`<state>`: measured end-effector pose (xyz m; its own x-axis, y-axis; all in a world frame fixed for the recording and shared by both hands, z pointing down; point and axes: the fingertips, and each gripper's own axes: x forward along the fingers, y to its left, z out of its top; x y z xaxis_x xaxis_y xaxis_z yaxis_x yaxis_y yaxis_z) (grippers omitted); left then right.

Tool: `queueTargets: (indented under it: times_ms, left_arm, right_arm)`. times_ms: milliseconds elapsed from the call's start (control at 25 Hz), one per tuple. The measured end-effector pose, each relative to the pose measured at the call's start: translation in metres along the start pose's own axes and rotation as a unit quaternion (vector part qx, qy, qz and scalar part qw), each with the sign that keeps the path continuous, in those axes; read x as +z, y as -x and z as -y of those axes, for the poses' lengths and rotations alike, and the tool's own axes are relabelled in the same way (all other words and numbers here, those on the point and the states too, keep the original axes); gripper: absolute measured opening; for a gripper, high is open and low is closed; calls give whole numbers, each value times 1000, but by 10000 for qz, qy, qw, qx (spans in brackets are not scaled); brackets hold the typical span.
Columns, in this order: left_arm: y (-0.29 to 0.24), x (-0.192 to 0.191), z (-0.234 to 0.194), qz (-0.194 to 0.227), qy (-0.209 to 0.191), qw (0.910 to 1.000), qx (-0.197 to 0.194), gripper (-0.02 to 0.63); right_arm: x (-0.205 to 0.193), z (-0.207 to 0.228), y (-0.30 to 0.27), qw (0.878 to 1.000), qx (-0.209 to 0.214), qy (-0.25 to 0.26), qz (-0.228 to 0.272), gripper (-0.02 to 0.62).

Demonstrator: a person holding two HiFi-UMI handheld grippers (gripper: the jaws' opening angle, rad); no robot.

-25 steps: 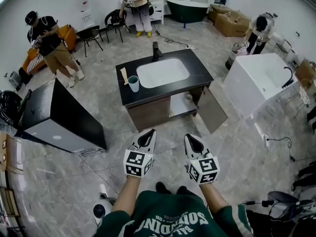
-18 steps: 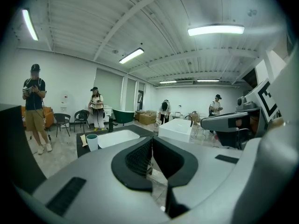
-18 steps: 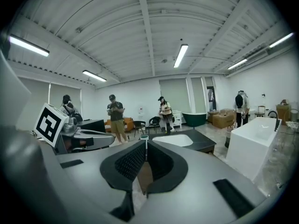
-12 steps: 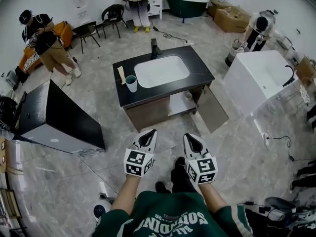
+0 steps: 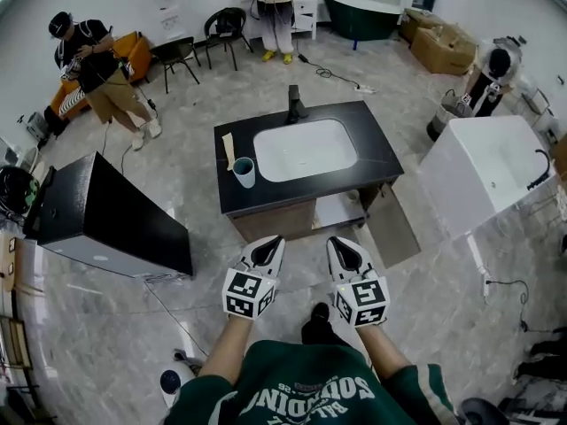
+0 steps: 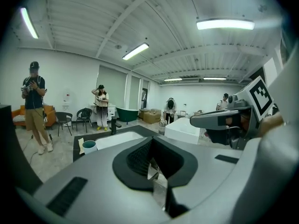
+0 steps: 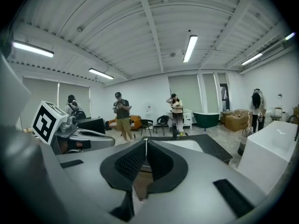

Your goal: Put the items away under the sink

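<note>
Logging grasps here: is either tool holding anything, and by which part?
Nothing is held. The left tool and right tool are both shut and empty, short of the black-topped sink cabinet where the light blue cup stands.

Glossy marbled floor (image 5: 106, 326), matt black countertop (image 5: 378, 151), glossy white basin (image 5: 306, 149)

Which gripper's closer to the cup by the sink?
Left. The left gripper faces the cup almost head-on; the right gripper is off toward the open cabinet.
</note>
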<state>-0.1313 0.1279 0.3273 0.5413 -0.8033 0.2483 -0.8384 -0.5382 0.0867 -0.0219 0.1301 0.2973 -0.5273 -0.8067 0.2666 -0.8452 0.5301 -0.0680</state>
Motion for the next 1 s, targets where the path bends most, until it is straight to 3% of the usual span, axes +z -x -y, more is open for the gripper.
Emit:
queueTargets:
  times_ms: [320, 560, 1000]
  left_arm:
    - [-52, 14, -43, 70, 191, 9973, 712, 9]
    - [-67, 9, -79, -41, 172, 9915, 1292, 9]
    - [-106, -4, -173, -162, 129, 9909, 1328, 12]
  right_arm:
    - [20, 38, -67, 9974, 705, 151, -95, 43]
    - [18, 53, -107, 9954, 923, 162, -212, 43]
    - [28, 60, -189, 9956, 842, 133, -392, 43]
